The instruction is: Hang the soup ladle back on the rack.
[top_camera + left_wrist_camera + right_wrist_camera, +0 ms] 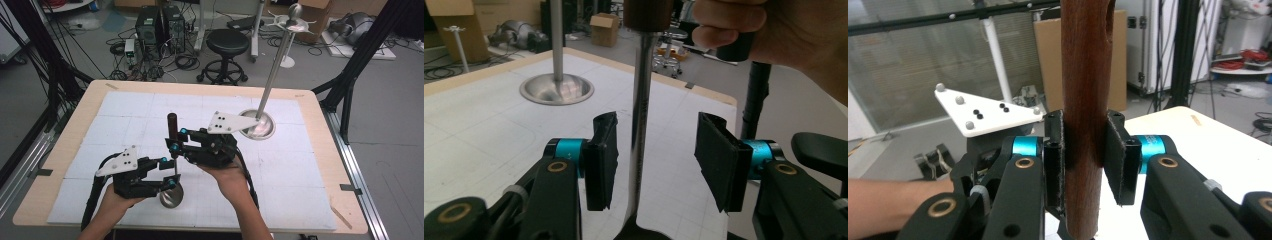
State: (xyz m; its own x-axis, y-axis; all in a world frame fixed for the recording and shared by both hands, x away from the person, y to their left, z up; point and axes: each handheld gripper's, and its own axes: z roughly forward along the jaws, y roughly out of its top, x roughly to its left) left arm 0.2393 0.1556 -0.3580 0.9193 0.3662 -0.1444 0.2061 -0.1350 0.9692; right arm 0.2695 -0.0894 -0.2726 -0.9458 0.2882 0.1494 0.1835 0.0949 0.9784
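Right now I have the ladle [173, 165] standing upright near the 6 o'clock edge of the surface [310, 200], its round steel bowl [171, 196] resting on the white gridded sheet and its dark wooden handle [172, 123] pointing up. My right hand-held gripper [177, 140] comes in from 3 o'clock and is clamped on that wooden handle; in the right gripper view the two black pads press the brown wood [1087, 115] from both sides. My left hand-held gripper [167, 172] sits lower, at about 8 o'clock from the right one, level with the thin steel shaft just above the bowl. No earlier look is on hand, so I go by the left gripper view: the shaft [642, 125] runs up between the jaws with clear gaps on either side, so that gripper is about half open and holds nothing. Toward 1 o'clock on the surface stands a tall metal stand [272, 75] on a round dished base [257, 127], well apart from the ladle.
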